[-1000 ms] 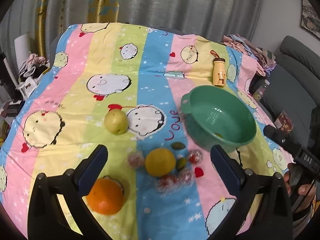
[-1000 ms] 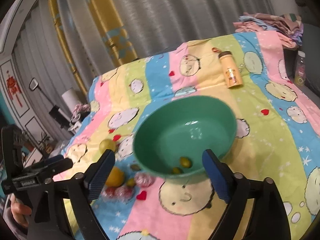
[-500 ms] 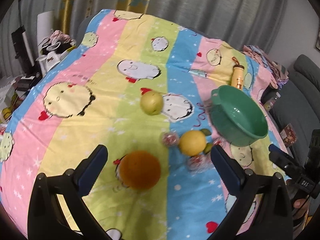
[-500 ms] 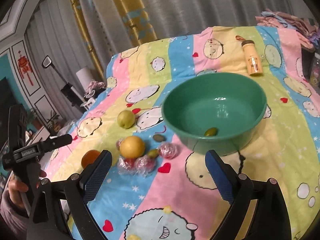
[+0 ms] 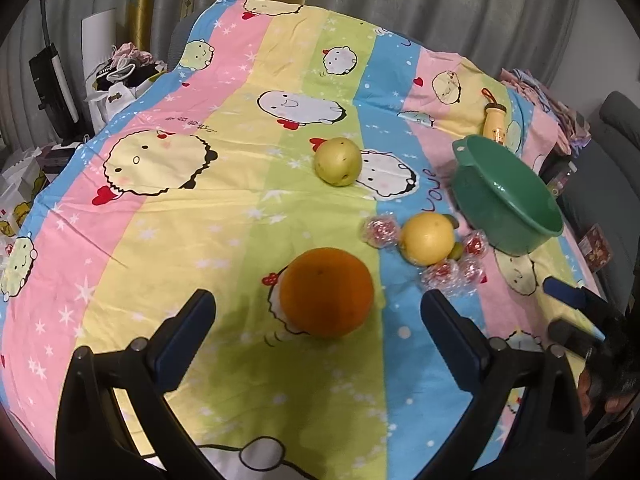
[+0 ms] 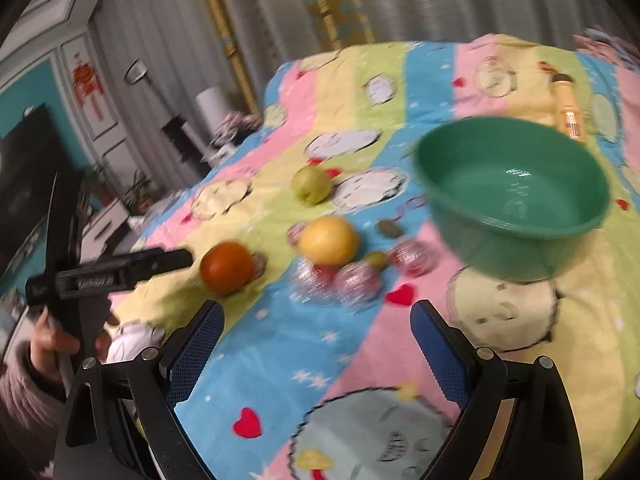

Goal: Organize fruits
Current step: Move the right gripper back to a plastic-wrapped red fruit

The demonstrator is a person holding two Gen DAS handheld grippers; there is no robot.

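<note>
My left gripper (image 5: 318,322) has its fingers spread wide, nothing held; the orange (image 5: 326,292) sits just ahead, between the tips; right gripper (image 6: 316,328) fingers also spread, empty, view blurred; yellow fruit (image 5: 427,238) right of the orange among red wrapped balls (image 5: 448,270); pear (image 5: 338,161) farther back; green bowl (image 5: 516,224) far right on the striped surface (image 5: 180,220).

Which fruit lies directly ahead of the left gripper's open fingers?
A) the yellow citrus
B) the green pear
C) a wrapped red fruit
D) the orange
D: the orange lies just beyond the gap of the open left gripper, nearer than the other fruits.
</note>
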